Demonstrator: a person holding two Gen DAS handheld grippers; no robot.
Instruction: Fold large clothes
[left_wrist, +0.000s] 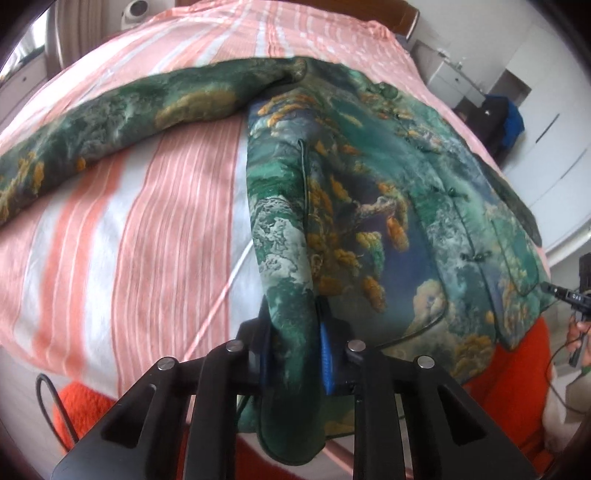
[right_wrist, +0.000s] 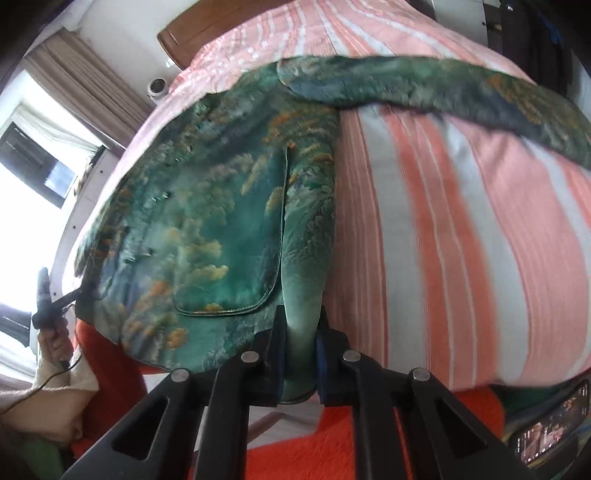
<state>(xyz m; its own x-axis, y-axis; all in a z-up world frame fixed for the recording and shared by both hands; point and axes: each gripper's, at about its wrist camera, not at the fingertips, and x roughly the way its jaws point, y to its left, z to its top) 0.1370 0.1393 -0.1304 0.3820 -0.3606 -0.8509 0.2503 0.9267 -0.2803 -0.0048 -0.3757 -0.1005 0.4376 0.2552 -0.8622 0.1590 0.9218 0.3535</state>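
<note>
A large green jacket (left_wrist: 388, 192) with a gold and blue landscape print lies front up on a pink and white striped bed (left_wrist: 147, 221). Its sleeves stretch out sideways: one (left_wrist: 110, 122) in the left wrist view, one (right_wrist: 443, 92) in the right wrist view. My left gripper (left_wrist: 293, 347) is shut on the jacket's bottom hem at its left side edge. My right gripper (right_wrist: 301, 354) is shut on the hem at the jacket's (right_wrist: 207, 206) right side edge, beside a pocket (right_wrist: 229, 288). Each gripper shows far off in the other view, right (left_wrist: 565, 295) and left (right_wrist: 48, 302).
An orange blanket (right_wrist: 314, 454) lies at the bed's near edge. A wooden headboard (right_wrist: 184, 33) stands at the far end. White drawers (left_wrist: 454, 81) and dark bags (left_wrist: 495, 122) stand to the right, and a window with curtains (right_wrist: 55, 129) to the left. A phone (right_wrist: 546, 432) lies at lower right.
</note>
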